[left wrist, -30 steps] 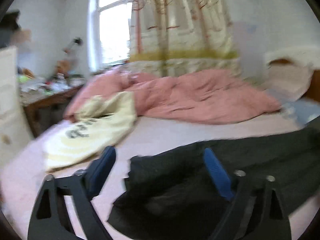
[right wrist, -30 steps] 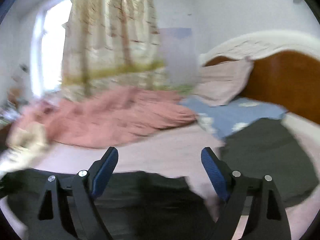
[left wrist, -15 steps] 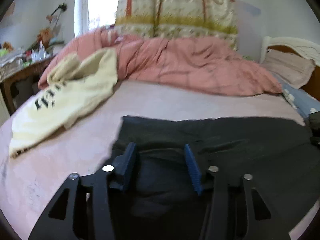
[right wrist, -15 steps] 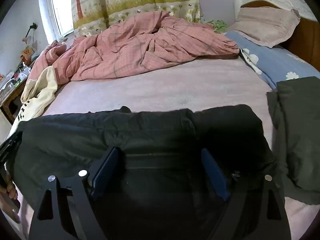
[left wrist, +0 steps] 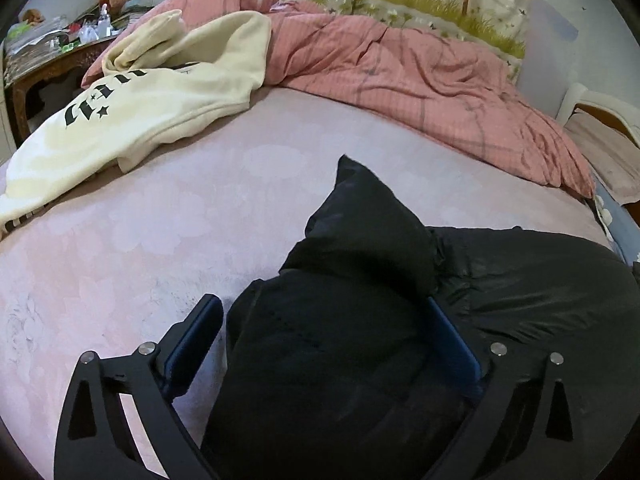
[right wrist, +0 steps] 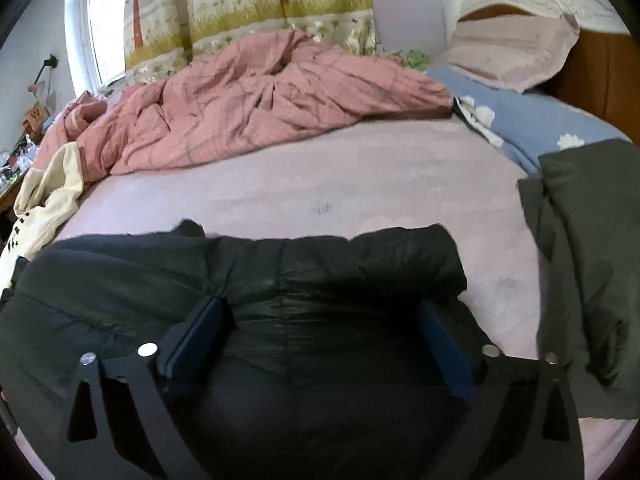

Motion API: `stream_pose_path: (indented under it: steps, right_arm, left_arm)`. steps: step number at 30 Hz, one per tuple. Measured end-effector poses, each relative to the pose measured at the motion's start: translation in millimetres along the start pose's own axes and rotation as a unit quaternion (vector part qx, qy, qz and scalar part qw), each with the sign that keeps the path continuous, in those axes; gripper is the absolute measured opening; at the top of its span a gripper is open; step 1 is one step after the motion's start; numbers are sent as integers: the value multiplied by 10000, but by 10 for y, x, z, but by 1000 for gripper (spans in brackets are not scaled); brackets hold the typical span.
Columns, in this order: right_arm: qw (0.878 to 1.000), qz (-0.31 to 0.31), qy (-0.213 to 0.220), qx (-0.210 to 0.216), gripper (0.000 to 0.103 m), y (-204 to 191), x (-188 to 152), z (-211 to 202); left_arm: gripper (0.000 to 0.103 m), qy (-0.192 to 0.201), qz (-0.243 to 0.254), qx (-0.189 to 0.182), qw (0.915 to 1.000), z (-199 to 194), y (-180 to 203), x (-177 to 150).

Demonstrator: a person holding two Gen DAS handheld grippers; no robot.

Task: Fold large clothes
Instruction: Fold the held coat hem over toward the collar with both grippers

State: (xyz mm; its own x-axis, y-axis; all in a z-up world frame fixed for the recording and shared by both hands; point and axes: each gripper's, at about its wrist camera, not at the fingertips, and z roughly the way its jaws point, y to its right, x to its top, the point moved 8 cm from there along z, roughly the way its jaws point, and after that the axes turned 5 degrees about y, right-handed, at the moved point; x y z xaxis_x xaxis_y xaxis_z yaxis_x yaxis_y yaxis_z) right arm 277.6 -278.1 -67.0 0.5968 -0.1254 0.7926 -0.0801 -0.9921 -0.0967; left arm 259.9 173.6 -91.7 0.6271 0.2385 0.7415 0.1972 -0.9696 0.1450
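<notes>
A black padded garment (left wrist: 360,240) lies folded on the pink bed sheet (left wrist: 180,220), one corner sticking up. My left gripper (left wrist: 324,320) hangs low over its left end with the jaws opening. The cloth bulges between them, and the left pad stands clear of it. In the right wrist view the same black garment (right wrist: 320,264) spreads across the sheet (right wrist: 360,176). My right gripper (right wrist: 320,320) is over its right half, jaws opening wide, with the cloth lying loose between the pads.
A cream sweatshirt (left wrist: 152,92) with dark print lies at the far left. A rumpled pink quilt (left wrist: 420,80) fills the back of the bed. A dark grey folded garment (right wrist: 580,240) sits at the right, near a blue flowered pillow (right wrist: 532,120). A cluttered wooden table (left wrist: 52,52) stands beyond the bed's left side.
Both grippers have sunk towards the bed and tipped downwards, bringing the black garment onto the sheet. The left jaws have spread wider than half a second ago, and the right jaws slightly.
</notes>
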Motion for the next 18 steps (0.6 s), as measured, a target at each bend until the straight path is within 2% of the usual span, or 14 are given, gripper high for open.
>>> stream_pose_path:
  steps: [4, 5, 6, 7, 8, 9, 10, 12, 14, 15, 17, 18]
  right_arm:
    - [10000, -7, -78, 24, 102, -2, -31, 28]
    - [9998, -12, -174, 40, 102, 2, -34, 30]
    - [9991, -114, -400, -43, 102, 15, -38, -10]
    - [9984, -240, -466, -202, 102, 30, -3, -96]
    - [9983, -346, -379, -278, 102, 29, 48, -194]
    - [9984, -452, -151, -320, 102, 23, 128, -338]
    - [9981, -506, 144, -312, 102, 12, 229, -513]
    - [9980, -378, 483, -166, 102, -10, 392, -785]
    - [9984, -63, 530, 202, 102, -44, 519, -974]
    - [9981, 129, 468, 371, 102, -54, 562, -1064]
    - [9979, 255, 361, 477, 102, -62, 593, -1221]
    - [9976, 250, 409, 508, 102, -70, 613, -1314]
  left_arm:
    - [102, 12, 90, 160, 9998, -22, 9, 0]
    - [98, 80, 140, 261, 9995, -84, 10, 19]
    - [87, 244, 271, 365, 9987, -206, 45, 59]
    - [82, 535, 524, 377, 9965, -382, 135, 124]
    - [80, 837, 767, 350, 9929, -556, 235, 193]
    - [80, 1328, 1015, 293, 9855, -841, 377, 276]
    - [80, 1680, 1100, 175, 9795, -1073, 498, 327]
    - [77, 1923, 1084, -295, 9749, -1409, 748, 353]
    - [53, 1848, 1046, -736, 9744, -1649, 1016, 295]
    - [50, 1841, 1089, -1032, 9714, -1796, 1198, 208]
    - [47, 2000, 1221, -1268, 9639, -2021, 1468, 16]
    - [41, 2044, 1274, -1318, 9616, -2085, 1571, -65]
